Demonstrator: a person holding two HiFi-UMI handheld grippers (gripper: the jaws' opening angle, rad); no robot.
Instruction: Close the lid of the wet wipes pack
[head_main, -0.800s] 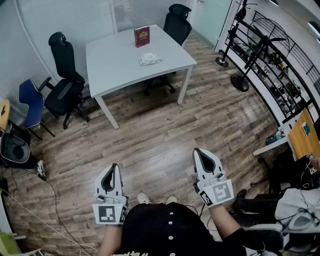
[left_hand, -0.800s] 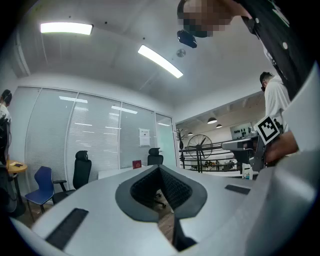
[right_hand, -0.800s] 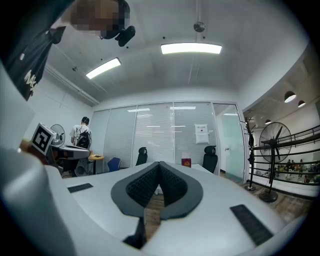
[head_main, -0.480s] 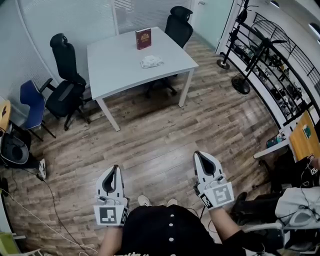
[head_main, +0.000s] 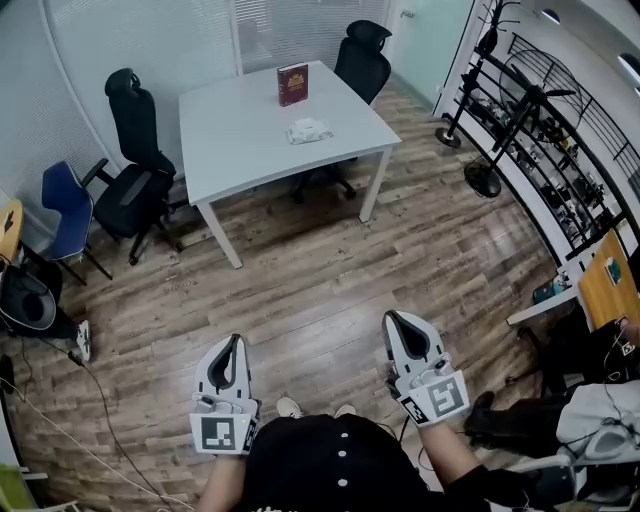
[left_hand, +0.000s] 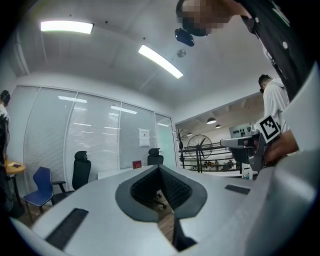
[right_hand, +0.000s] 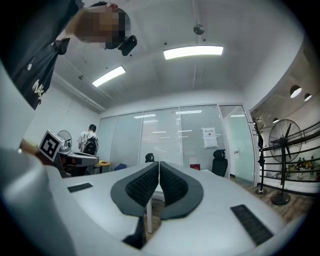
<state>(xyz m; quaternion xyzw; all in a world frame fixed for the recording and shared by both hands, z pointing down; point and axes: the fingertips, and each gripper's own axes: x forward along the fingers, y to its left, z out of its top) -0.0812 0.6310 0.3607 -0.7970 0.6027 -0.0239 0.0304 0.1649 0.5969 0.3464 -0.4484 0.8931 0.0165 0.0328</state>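
Two grippers, left gripper and right gripper - both pinched closed, holding nothing. One wet wipes pack sits on the single table, well ahead of both - one book just beyond it.

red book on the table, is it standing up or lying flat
Standing upright: the red book shows its front cover, rising from the white table.

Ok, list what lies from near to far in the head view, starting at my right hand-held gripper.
Right hand-held gripper, wooden floor, white table, wipes pack, red book, black chair behind the table.
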